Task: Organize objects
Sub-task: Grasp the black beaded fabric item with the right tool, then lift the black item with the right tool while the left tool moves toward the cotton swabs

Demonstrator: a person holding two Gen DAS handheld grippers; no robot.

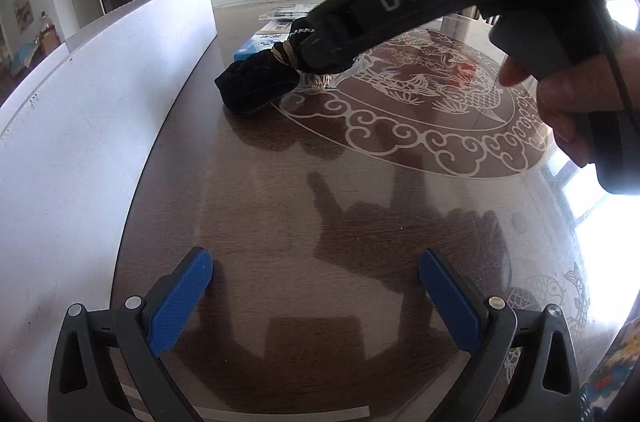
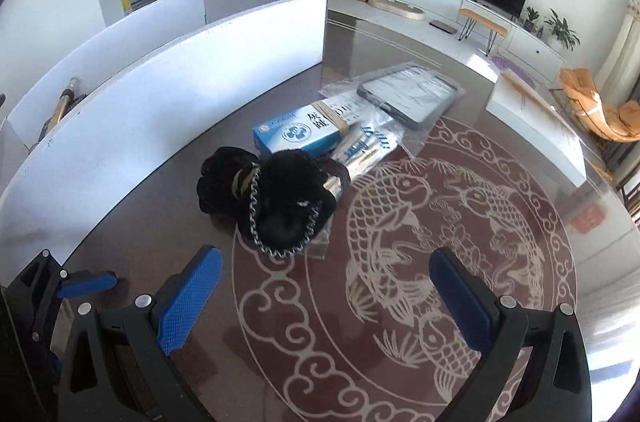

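Both grippers, left (image 1: pixel 316 302) and right (image 2: pixel 326 296), hovering spread, gripping nothing; pouch (image 2: pixel 276 198) (chain-trimmed) lying far-left on table (image 2: pixel 400 302).

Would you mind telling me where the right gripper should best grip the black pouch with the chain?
Probably at the cinched neck of the black pouch, where cord gathers it narrow between two soft bulges. The open right gripper could descend from above, jaws spanning the neck and avoiding the loose chain. The blue box crowds the far side.
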